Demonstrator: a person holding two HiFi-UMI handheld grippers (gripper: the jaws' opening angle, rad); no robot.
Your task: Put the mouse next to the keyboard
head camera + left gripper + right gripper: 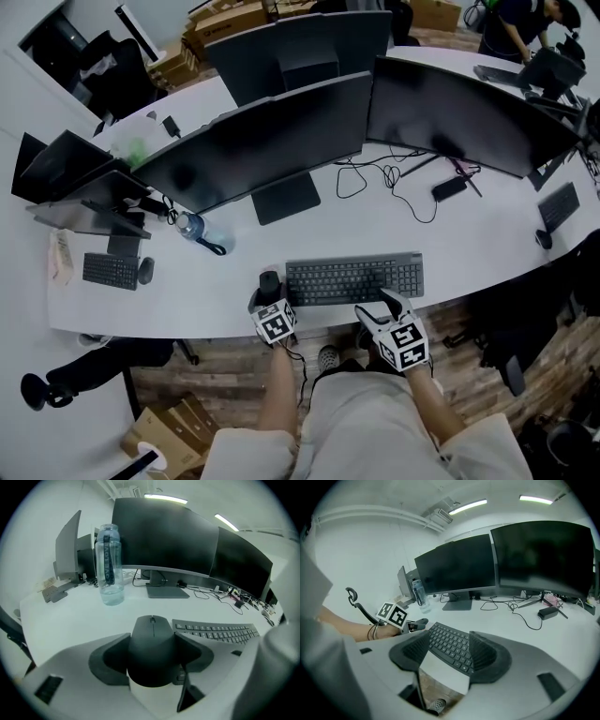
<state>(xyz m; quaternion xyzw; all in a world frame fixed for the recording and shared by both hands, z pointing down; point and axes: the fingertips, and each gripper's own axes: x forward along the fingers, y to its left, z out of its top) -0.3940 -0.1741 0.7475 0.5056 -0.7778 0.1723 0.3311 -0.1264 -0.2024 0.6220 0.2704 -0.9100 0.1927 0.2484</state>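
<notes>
Left tongs (pixel 152 637): clamped on mouse (pixel 151 656), at keyboard's (pixel 353 278) 9 o'clock.
Right tongs (pixel 449 638): released, empty.
Next, likely: settle mouse on worktop (pixel 187 300), let go.

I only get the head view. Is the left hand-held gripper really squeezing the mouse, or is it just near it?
Observer: Squeezing it. In the left gripper view the mouse sits clamped between the jaws of the left hand-held gripper.
Operator: Is the right one holding something too?
Observer: No. The right hand-held gripper is open, with only the keyboard and the table edge beyond its jaws.
Operator: Are the room lights on?
Observer: Yes, long ceiling lights glow above the monitors.
</notes>
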